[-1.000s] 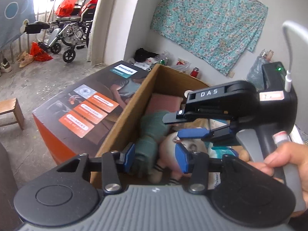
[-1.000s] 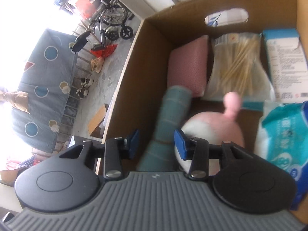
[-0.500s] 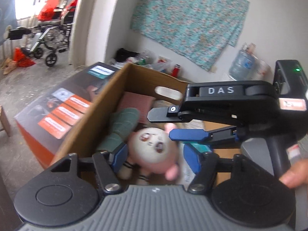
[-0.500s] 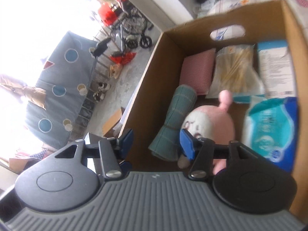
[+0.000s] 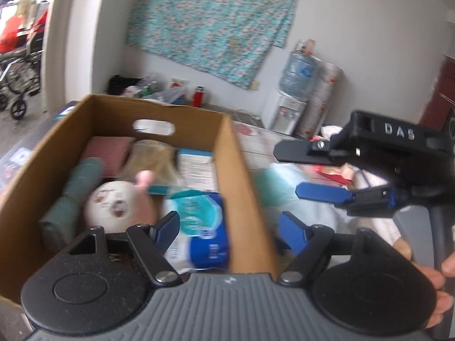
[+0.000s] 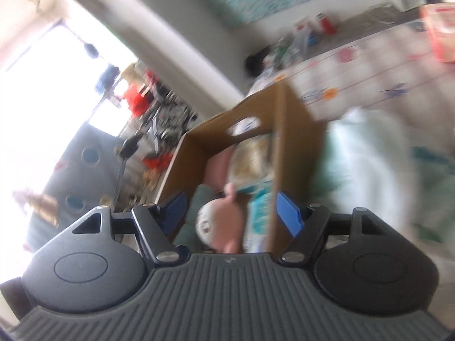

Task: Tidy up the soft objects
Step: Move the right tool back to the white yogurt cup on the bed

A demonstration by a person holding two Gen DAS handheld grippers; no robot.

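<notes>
Left gripper [image 5: 229, 227] wide and empty, jaws just opened, above pink plush toy [image 5: 119, 206] in cardboard box [image 5: 239, 176].

Daylight is pouring in from the upper left of both views, and it is washing the bright window opening [image 6: 57, 91] out to pure white in the right wrist view. That view is smearing heavily: the brown cardboard box [image 6: 295, 130] and the pale wall are streaking, while the near grey ribbed housing is staying sharp. The left wrist view is blurring more mildly, softening the round pink-and-white plush toy [image 5: 119, 204]. Fisheye distortion is bending the walls at the edges. Shadows are staying soft and faint.
</notes>
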